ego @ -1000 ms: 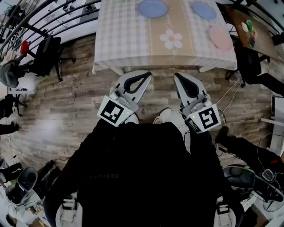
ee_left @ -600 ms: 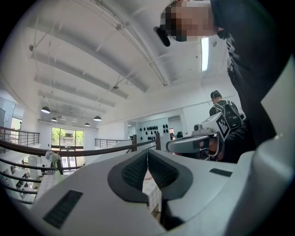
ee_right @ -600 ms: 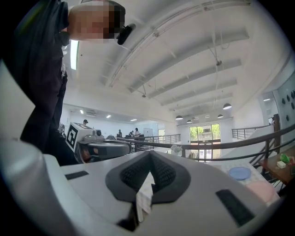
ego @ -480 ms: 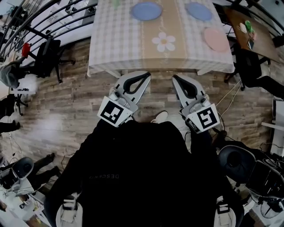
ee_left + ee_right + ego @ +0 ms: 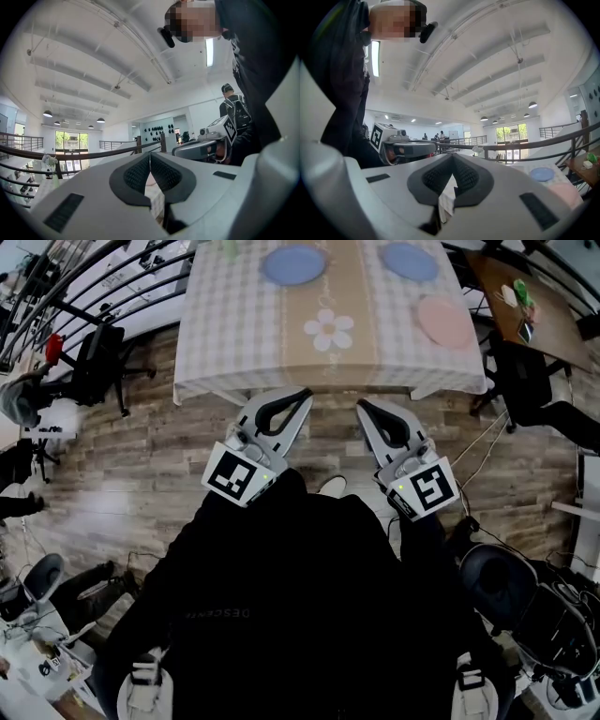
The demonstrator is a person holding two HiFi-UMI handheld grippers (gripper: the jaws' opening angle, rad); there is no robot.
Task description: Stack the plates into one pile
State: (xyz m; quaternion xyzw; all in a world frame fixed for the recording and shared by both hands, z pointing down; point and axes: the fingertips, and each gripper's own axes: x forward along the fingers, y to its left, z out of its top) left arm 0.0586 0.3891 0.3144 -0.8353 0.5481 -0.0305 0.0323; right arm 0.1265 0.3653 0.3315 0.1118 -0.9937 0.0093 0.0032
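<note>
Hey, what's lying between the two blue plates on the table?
Nothing. In the head view, only the bare tan stripe of the tablecloth runs between the left blue plate and the right blue plate.

The person wears a black long-sleeved top (image 5: 281,596) with faint pale lettering (image 5: 216,613) across the chest; a white shoe (image 5: 330,486) shows past its edge; the left tool (image 5: 302,395) and right tool (image 5: 363,406) have pale grey shells and dark ribbed pads (image 5: 136,173); each bears a cube (image 5: 234,474) with black-and-white square markers.
</note>
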